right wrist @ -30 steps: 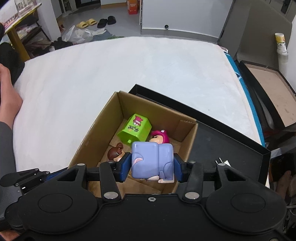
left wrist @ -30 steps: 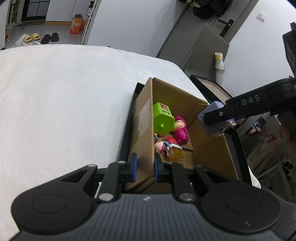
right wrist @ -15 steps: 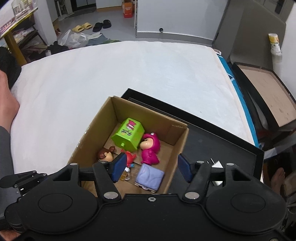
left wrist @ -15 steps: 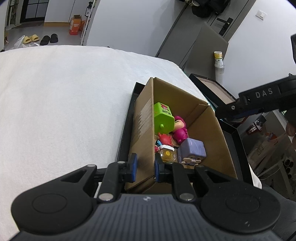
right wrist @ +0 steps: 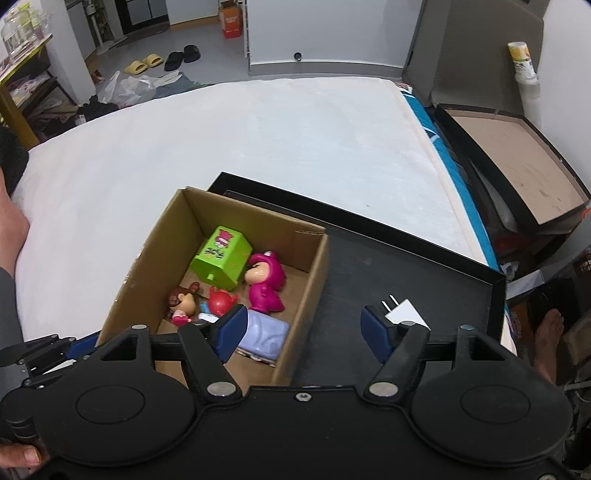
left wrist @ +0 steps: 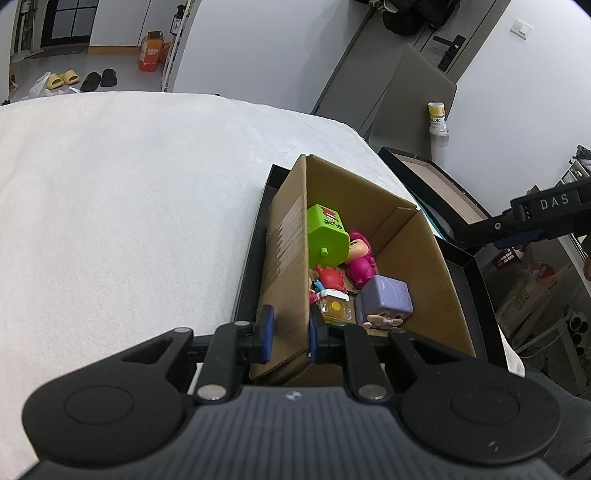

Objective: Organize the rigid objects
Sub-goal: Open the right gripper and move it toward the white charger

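The left gripper (left wrist: 289, 330) pinches the near wall of the open brown cardboard box (left wrist: 288, 236). Inside the box, a lilac cube-shaped toy (left wrist: 384, 300) lies at its near end. Above the box, the right gripper (right wrist: 301, 328) is opening its jaws, nothing between them.

Place: a home bedroom
Evidence: white mattress (right wrist: 258, 147); slippers (right wrist: 144, 63) on the floor; door handle (left wrist: 447, 51); light switch (left wrist: 521, 26) on wall

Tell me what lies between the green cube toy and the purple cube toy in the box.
The pink figurine lies between the green cube toy and purple cube toy, shown in the right wrist view.
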`<state>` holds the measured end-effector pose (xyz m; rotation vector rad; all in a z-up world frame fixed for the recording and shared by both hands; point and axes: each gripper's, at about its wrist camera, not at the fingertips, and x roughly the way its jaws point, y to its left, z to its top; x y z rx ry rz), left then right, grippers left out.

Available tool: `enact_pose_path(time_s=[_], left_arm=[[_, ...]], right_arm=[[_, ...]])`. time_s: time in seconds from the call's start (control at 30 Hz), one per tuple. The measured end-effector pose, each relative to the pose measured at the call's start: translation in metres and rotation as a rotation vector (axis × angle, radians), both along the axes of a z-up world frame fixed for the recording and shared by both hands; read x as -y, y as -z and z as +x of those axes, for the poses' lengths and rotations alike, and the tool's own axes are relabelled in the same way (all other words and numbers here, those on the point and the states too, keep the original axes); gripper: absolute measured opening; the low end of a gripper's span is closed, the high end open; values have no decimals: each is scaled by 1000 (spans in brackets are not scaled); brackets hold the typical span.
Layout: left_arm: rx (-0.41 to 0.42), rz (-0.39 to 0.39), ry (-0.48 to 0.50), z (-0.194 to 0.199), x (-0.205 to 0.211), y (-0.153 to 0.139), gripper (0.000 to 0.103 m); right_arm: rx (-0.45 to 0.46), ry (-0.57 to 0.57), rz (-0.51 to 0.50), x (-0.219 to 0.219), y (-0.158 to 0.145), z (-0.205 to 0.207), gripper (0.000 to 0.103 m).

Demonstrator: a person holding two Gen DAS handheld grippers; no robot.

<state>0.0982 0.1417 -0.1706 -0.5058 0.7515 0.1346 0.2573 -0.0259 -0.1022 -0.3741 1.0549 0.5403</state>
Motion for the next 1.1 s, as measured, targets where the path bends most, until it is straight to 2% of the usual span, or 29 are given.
enact_pose_path(time_s=[0.6, 1.1], left_arm=[[1, -6, -2, 0, -1, 1, 16], [-2, -14, -3, 1, -2, 0, 16]], right_arm=[[-24, 92, -13, 29, 24, 23, 72], [-50, 130, -105, 40, 64, 53, 75]])
